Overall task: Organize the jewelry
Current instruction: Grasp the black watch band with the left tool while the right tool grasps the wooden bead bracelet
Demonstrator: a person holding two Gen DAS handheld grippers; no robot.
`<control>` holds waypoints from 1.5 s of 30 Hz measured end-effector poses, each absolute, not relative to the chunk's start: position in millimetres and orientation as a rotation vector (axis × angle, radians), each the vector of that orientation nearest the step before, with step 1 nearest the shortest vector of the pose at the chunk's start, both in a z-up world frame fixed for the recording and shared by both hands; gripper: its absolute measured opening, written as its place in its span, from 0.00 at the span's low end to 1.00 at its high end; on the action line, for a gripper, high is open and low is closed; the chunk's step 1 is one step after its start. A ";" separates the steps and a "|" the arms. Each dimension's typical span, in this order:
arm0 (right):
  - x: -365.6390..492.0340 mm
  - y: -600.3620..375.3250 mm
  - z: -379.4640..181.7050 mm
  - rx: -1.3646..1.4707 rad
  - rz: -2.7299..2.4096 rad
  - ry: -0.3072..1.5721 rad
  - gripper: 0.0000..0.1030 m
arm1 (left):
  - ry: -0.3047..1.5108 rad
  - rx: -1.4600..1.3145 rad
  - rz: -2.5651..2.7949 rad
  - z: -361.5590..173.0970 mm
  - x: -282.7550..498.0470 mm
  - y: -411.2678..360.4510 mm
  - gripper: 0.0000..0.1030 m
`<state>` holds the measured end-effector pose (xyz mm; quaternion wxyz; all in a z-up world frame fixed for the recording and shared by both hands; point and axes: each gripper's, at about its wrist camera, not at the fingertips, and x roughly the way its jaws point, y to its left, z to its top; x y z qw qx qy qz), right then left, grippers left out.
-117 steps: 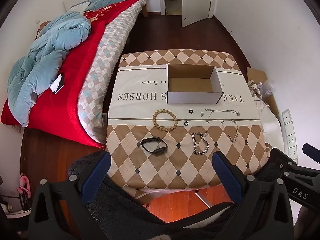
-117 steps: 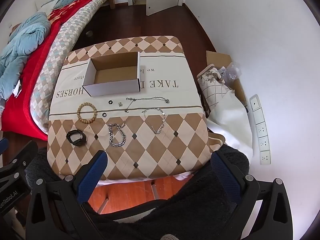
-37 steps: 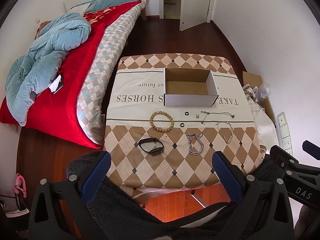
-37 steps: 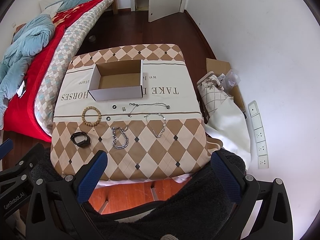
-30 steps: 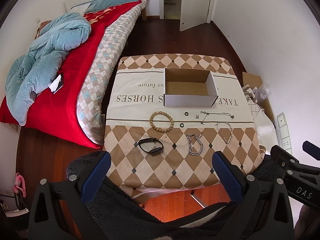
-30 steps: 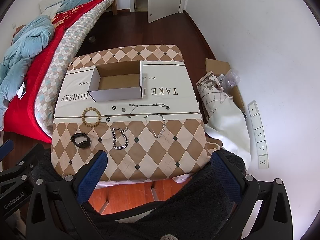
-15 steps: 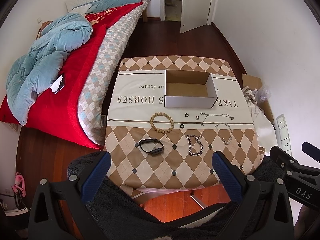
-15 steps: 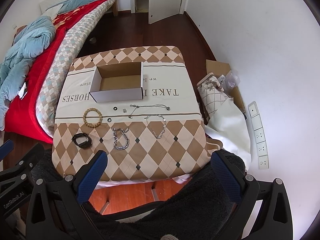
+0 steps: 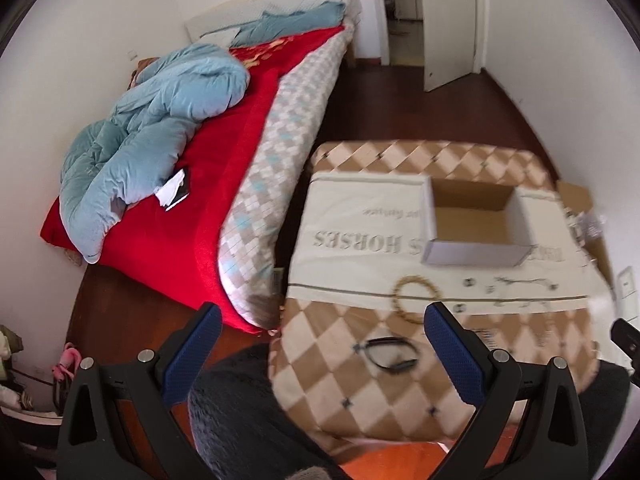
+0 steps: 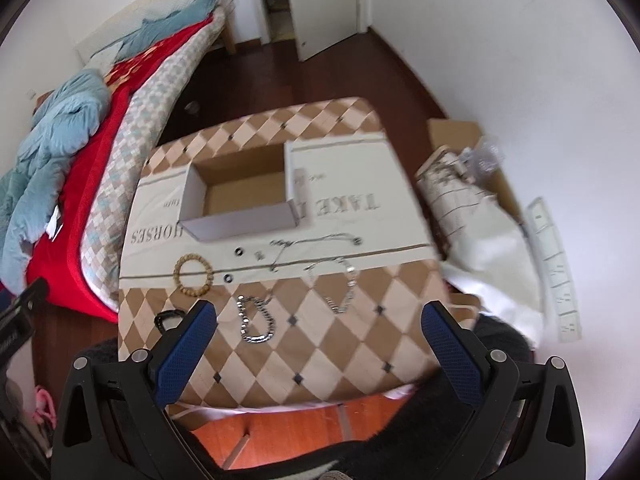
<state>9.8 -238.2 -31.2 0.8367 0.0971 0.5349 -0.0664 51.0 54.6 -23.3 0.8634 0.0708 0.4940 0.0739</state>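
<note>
An open cardboard box stands on the cloth-covered table, also in the left wrist view. In front of it lie a wooden bead bracelet, two small black rings, a thin chain necklace, a silver bracelet, a thick silver chain and a black band. My left gripper is open and empty, above the table's near left edge. My right gripper is open and empty, above the table's near edge.
A bed with a red blanket and a blue duvet stands left of the table. A white bag and cardboard lie on the floor at the right, by the wall. A door stands open at the back.
Both grippers have moved forward and lower toward the table. The left view has swung left toward the bed. The jewelry and box have not moved.
</note>
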 end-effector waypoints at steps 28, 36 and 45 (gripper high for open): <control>54.2 -174.7 -185.5 0.196 -0.039 1.320 0.52 | 1.345 -0.037 0.003 -223.7 86.9 64.1 0.01; 120.5 -110.0 -208.0 0.143 0.049 1.302 0.46 | 1.277 -0.010 0.063 -207.5 94.5 81.1 0.01; 139.0 -63.4 -230.3 -0.104 0.068 1.277 0.09 | 1.247 0.034 0.091 -200.5 113.7 94.8 0.01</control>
